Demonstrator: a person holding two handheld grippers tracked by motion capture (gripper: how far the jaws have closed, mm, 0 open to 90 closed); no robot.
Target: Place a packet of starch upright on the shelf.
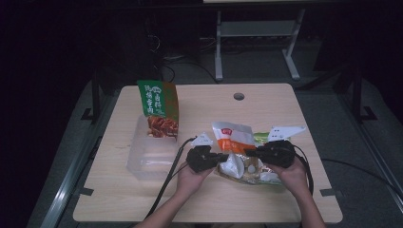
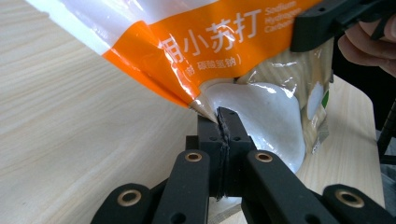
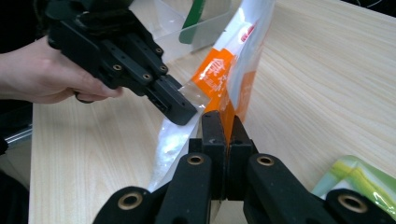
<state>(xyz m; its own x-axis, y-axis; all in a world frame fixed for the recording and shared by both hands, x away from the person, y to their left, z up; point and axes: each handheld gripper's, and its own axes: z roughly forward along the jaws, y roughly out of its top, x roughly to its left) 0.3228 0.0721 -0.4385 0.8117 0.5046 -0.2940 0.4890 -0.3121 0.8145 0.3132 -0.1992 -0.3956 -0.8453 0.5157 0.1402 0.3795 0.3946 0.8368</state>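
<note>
Both tongs clamped on the soda bag: left tongs (image 2: 223,122) pinch its lower corner, right tongs (image 3: 223,122) its opposite edge. Bag (image 1: 233,137) hangs between my hands, near the counter's (image 1: 266,102) front edge, long axis upright.

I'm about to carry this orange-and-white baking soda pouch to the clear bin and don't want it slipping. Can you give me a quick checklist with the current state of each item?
1. Left tongs clamped on the orange-and-white pouch: ok, jaws shut on its lower corner.
2. Right tongs clamped on the pouch: ok, jaws shut on its edge.
3. Pouch off the table: ok, held upright between both tongs.
4. Pouch sealed: cannot tell.
5. Room in the clear bin: ok, near part is bare; the green-and-red packet stands at its far end.
6. Loose packets under the pouch: not ok, they may snag.
</note>
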